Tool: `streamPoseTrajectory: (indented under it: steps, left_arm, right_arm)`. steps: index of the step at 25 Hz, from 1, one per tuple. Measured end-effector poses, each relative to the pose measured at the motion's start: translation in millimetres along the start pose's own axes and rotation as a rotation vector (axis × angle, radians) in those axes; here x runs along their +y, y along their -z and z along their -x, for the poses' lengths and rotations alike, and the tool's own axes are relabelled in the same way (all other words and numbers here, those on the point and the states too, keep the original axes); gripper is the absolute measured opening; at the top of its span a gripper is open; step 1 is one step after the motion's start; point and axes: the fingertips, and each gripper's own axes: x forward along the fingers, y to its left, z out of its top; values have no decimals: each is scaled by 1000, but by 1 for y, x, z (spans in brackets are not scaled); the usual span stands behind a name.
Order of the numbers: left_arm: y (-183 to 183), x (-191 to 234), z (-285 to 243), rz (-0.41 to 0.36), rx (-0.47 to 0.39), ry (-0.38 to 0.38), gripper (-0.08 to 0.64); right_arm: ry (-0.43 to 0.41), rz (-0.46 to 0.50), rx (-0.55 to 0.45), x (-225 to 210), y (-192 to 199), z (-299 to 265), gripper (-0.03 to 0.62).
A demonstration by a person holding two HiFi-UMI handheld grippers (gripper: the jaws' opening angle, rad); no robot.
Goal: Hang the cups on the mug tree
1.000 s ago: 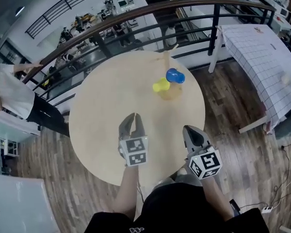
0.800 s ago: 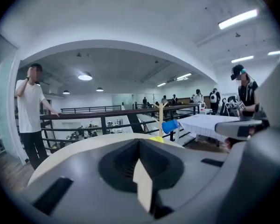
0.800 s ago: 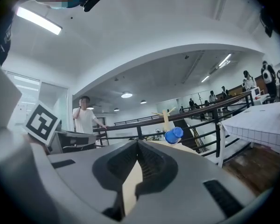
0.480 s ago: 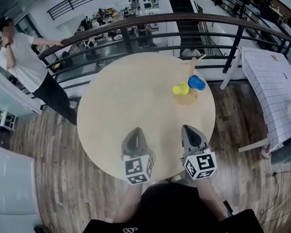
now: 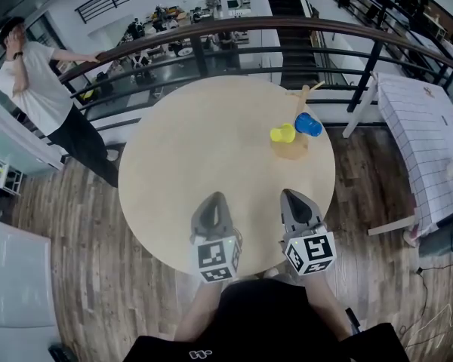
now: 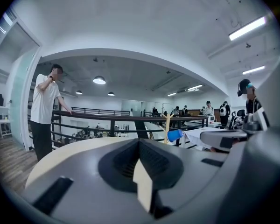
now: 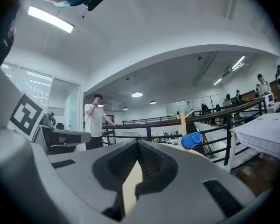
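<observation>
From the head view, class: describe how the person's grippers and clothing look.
Both the left gripper and right gripper are grey, tapering to a rounded tip, with dark ribbed inner pads. Each carries a white cube with black square markers. The person wears a black top with a small white logo.

Round light-wood table (image 5: 204, 149) on plank floor (image 5: 83, 247). Dark railing (image 5: 211, 30) curves just behind it — person in white shirt (image 5: 34, 89) at left, arm on the rail. Grid-pattern cloth (image 5: 426, 138) covers a second table, right.
</observation>
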Motion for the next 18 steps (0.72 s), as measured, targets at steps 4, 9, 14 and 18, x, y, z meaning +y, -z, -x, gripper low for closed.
streamPoseTrajectory:
  steps: [4,9,14,18]
  left_arm:
    - [0,-6,5,-2,-3,6,12]
    - [-6,-10,0,-4,-11,15,12]
    - [-6,-13,-6,-1,-16,18,12]
    - [-7,-14,-6,-1,-16,22,12]
  right_arm:
    - [-3,17,-6,3,-3,8,8]
    - [-4,30,-11,-1,-9,6,8]
    - [-8,41,-6,-4,-9,3,8]
    - [-11,40,-5,-3,-9,3,8]
